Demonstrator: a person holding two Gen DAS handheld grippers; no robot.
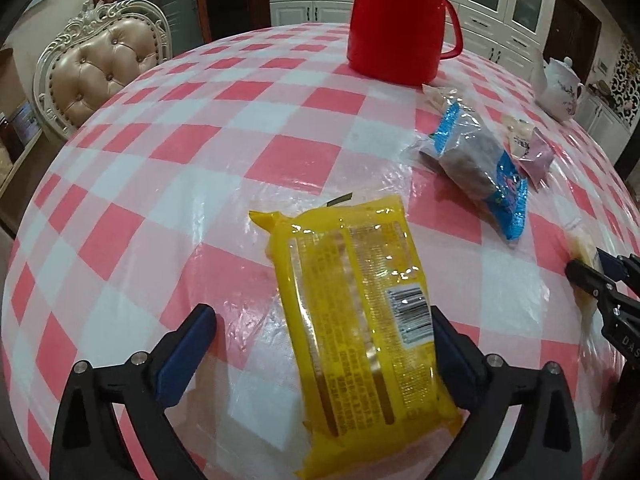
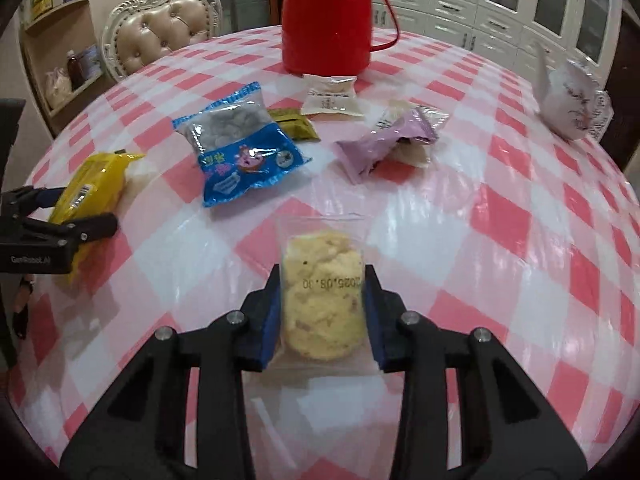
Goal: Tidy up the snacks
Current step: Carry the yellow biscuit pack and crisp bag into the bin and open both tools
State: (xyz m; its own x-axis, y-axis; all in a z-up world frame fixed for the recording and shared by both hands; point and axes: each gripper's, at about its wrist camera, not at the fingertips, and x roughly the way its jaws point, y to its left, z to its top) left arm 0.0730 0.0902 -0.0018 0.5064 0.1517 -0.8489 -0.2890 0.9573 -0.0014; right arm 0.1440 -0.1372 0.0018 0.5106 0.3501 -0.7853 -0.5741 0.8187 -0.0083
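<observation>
Left gripper (image 1: 320, 354) angled down, jaws spread wide. Right gripper (image 2: 322, 314) angled down, jaws narrowed, pads gripping.

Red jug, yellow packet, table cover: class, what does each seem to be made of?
Red jug: probably glossy plastic or enamelled metal; smooth, with soft highlights.
Yellow packet: shiny plastic film; crinkles and glare over the printed text.
Table cover: checked cloth apparently under clear plastic sheet; wrinkled reflections.
</observation>
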